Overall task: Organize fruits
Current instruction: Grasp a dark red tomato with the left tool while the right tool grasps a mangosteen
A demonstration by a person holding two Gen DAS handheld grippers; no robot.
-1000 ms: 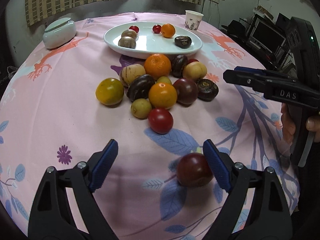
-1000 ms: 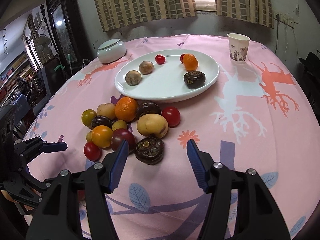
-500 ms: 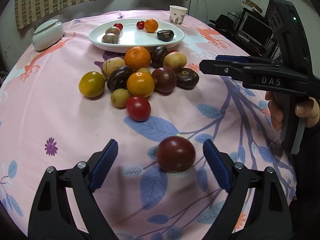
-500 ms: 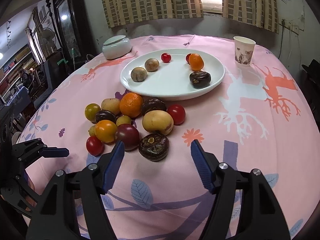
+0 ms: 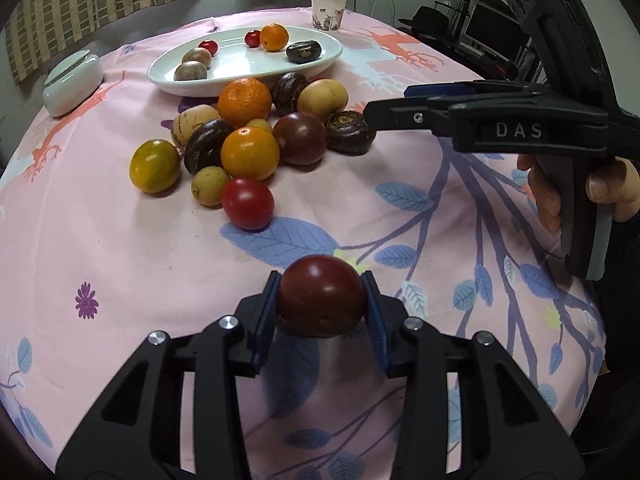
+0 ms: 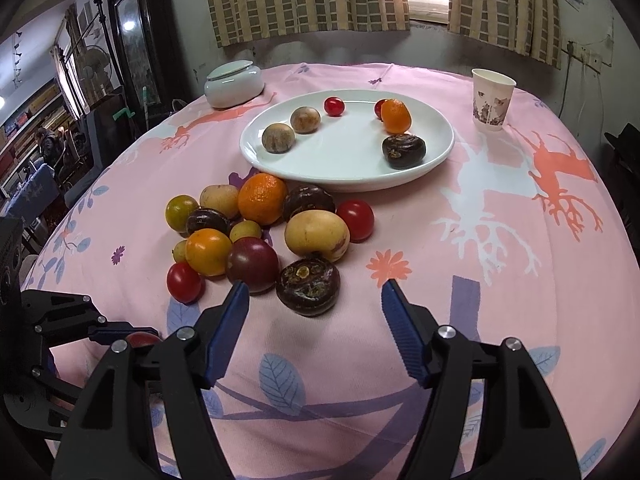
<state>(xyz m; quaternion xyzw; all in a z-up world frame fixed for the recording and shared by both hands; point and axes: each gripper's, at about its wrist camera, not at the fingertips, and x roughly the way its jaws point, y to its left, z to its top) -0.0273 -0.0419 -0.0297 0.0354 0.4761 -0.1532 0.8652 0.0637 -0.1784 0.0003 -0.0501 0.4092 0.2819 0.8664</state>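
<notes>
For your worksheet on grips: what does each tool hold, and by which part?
Left tool: closing on the dark red tomato, pads on opposite sides. Right tool: nothing.

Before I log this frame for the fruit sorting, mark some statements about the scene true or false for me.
1. The left tool has a dark red tomato between its closing jaws. True.
2. The right tool grips a fruit. False: its jaws stand open with nothing between them.
3. The white plate holds six fruits. True.
4. The paper cup lies tipped over on the plate. False: it stands upright on the tablecloth, beside the plate.
5. A white lidded jar sits on the tablecloth. True.
</notes>
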